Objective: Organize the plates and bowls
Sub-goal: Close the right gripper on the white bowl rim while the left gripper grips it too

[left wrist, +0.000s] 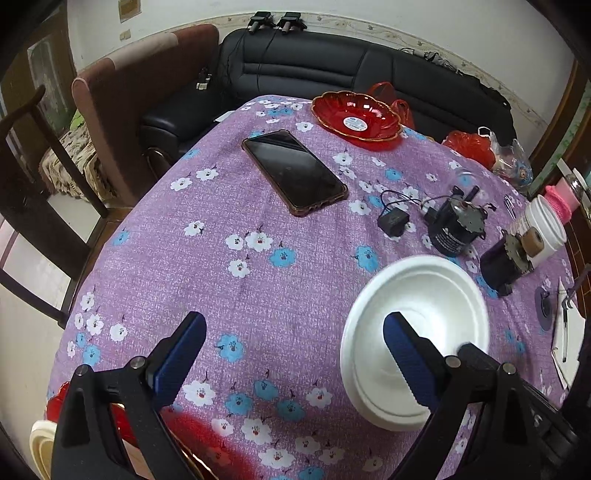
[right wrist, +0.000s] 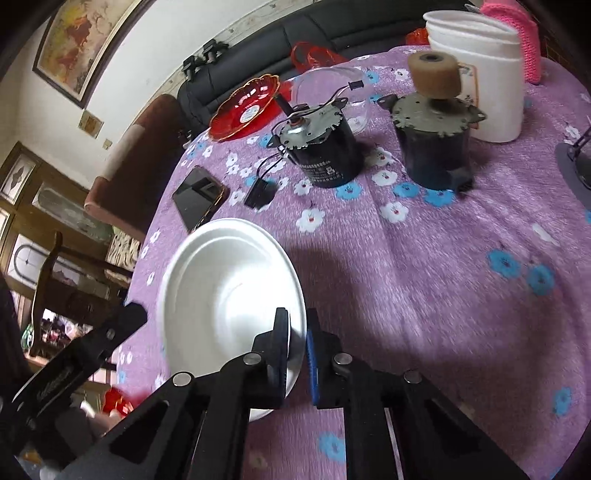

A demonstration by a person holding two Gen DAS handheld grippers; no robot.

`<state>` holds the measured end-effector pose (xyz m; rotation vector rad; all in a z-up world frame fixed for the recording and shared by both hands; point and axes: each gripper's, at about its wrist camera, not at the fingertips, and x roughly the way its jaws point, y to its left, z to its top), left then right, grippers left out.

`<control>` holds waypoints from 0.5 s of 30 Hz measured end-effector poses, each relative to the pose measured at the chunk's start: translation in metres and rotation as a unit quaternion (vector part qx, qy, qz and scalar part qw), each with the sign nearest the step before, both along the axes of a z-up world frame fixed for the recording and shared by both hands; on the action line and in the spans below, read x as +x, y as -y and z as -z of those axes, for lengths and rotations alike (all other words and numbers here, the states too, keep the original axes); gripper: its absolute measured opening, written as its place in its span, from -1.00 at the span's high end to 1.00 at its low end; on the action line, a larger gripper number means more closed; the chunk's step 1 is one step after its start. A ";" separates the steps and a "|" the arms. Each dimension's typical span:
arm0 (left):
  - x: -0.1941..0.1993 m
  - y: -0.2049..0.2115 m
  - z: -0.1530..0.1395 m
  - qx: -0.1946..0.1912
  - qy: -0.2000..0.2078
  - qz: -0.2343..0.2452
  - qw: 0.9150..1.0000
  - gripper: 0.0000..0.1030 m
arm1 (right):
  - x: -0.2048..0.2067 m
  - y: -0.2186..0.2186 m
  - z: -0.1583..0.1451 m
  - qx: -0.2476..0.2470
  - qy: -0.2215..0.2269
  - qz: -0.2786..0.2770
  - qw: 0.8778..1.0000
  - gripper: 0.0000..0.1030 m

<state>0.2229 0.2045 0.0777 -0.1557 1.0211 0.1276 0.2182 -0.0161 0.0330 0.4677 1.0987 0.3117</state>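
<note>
A white foam bowl [left wrist: 417,332] [right wrist: 229,295] is over the purple flowered tablecloth [left wrist: 258,288]. My right gripper [right wrist: 297,332] is shut on the bowl's near rim, one finger inside and one outside; it also shows in the left wrist view [left wrist: 469,349]. My left gripper [left wrist: 295,325] is open and empty, its right finger in front of the bowl. A red scalloped dish [left wrist: 356,115] [right wrist: 245,107] sits at the table's far side. A red dish [left wrist: 59,402] and a white bowl rim [left wrist: 38,446] show partly at the near left edge.
A phone [left wrist: 295,171] [right wrist: 199,197] lies mid-table. Two small motors [left wrist: 452,229] [left wrist: 506,262], a black capacitor [left wrist: 393,221], stacked white foam cups [right wrist: 480,74], a pink knit item [right wrist: 524,33] and a notebook with pen [left wrist: 569,332] crowd the right side. A sofa [left wrist: 332,70] is behind.
</note>
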 end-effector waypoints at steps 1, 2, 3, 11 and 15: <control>-0.003 0.001 0.000 0.000 -0.001 0.003 1.000 -0.88 | -0.006 0.003 -0.004 0.002 -0.003 -0.004 1.000 0.82; -0.005 0.004 0.000 0.000 -0.002 0.007 1.000 -0.88 | -0.013 0.007 -0.006 0.007 -0.009 -0.010 1.000 0.82; -0.009 0.007 0.000 -0.001 -0.005 0.013 1.000 -0.88 | -0.018 0.010 -0.008 0.008 -0.014 -0.015 1.000 0.82; -0.024 0.045 0.014 0.013 -0.020 0.053 0.998 -0.88 | -0.049 0.025 -0.010 -0.033 -0.014 -0.022 0.999 0.80; -0.016 0.050 0.026 0.002 -0.033 0.039 0.999 -0.87 | -0.049 0.028 -0.005 -0.034 -0.005 -0.008 0.999 0.71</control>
